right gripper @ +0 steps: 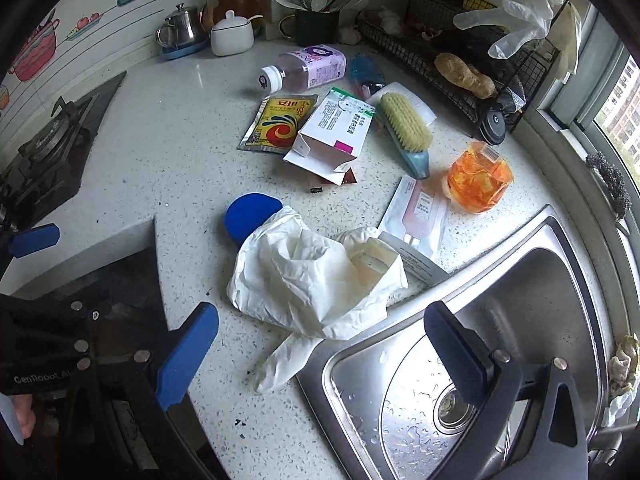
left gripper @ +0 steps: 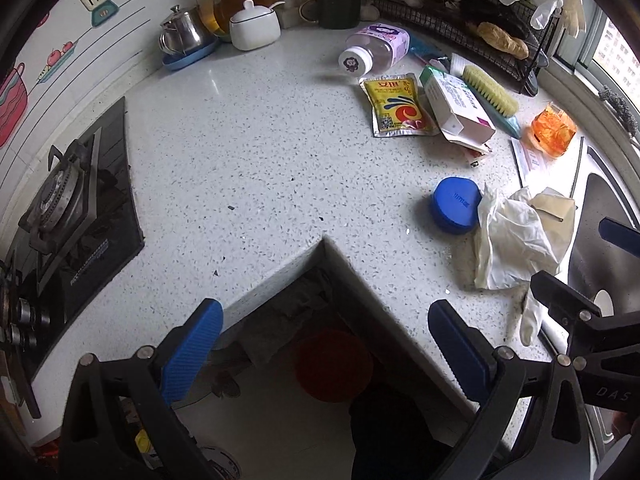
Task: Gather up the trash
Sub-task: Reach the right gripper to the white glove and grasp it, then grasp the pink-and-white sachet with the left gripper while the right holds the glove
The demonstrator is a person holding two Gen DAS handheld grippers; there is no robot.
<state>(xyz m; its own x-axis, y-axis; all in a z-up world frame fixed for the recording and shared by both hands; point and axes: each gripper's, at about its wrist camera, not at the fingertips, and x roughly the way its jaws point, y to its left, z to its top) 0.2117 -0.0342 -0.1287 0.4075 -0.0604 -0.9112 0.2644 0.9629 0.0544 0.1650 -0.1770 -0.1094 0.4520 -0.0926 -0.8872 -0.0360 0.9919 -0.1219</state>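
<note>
1. The left gripper is hanging wide open, gripping nothing, over the counter's inner corner; the right gripper is gaping equally, empty, above the sink edge.
2. One crumpled white glove is lying just ahead; one blue lid is touching it.
3. Beyond are lying one yellow "Angel" sachet, one opened carton, one brush, one bottle.

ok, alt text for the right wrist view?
Open right hand-held gripper hovers over a crumpled white glove at the sink edge; behind it, a blue lid, box, brush and bottle litter the counter.
</note>
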